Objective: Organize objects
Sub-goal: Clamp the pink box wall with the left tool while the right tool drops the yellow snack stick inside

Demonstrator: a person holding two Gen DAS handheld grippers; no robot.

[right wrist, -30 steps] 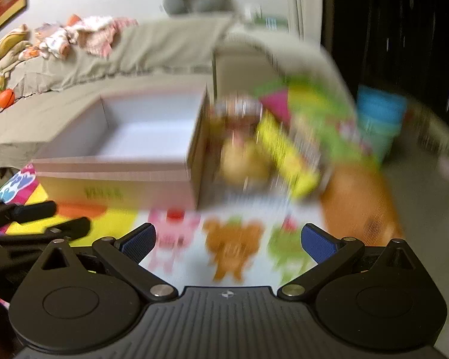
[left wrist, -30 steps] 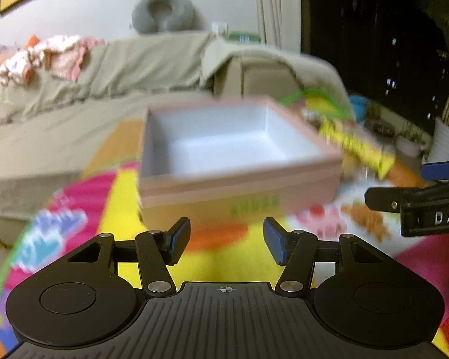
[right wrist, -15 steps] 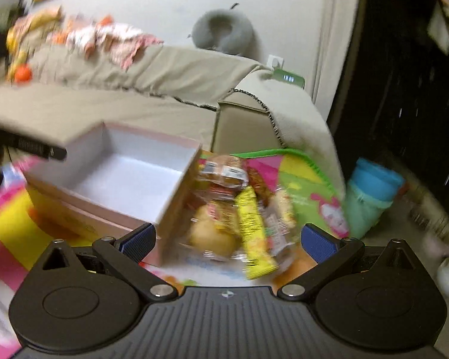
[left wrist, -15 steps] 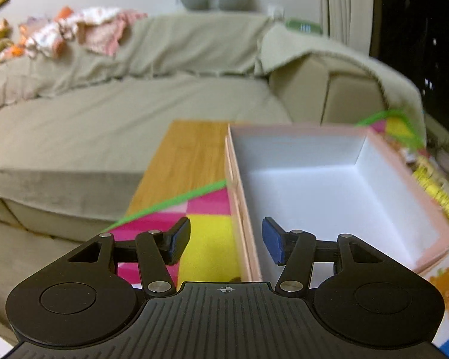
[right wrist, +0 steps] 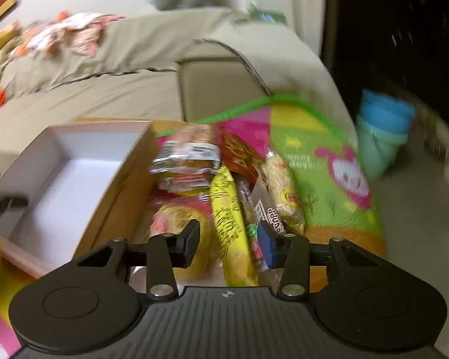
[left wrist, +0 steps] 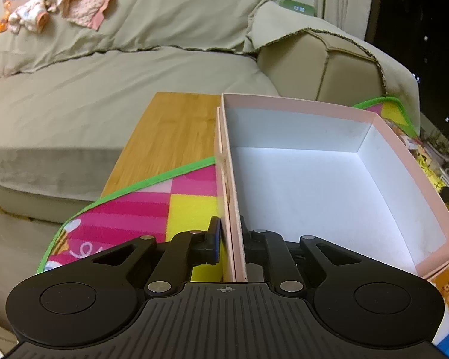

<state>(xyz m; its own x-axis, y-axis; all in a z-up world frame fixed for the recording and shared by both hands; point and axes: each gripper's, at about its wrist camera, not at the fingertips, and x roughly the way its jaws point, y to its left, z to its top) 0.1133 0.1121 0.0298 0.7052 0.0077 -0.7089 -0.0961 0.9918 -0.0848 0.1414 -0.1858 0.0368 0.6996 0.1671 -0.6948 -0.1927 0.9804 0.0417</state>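
The pink box (left wrist: 374,125), white inside and with nothing in it, sat on the bright play mat (left wrist: 152,206) that lay over a wooden table (left wrist: 176,131) in front of the olive sofa (left wrist: 104,89). The left gripper (left wrist: 231,243) was clamped on the box's left wall, near its front corner, one blue-padded finger outside the wall and the other inside, the jaws drawn in to a narrow gap with the cardboard pinched between them. In the right wrist view, which was blurred, the same box lay at the left, and just beside its right wall was a heap of wrapped snacks (right wrist: 191,161). The right gripper (right wrist: 229,243) was over the front of that heap; its jaws had just been closing and stood fairly narrow, with a long yellow packet (right wrist: 227,206) running up between them. Whether the pads were pressing on that packet could not be told from the blur. A round bun in a clear wrapper (right wrist: 176,218) lay just left of the yellow packet, between it and the box, and a pale bar in clear wrap (right wrist: 284,191) lay on the far side of the packet from the box. Beyond the snacks, away from the box, the mat showed a pink cartoon figure (right wrist: 347,176), and a blue bucket (right wrist: 383,128) stood on the floor well apart from the box. A heap of pink and white clothes (left wrist: 60,3) lay along the sofa back, far behind the box.
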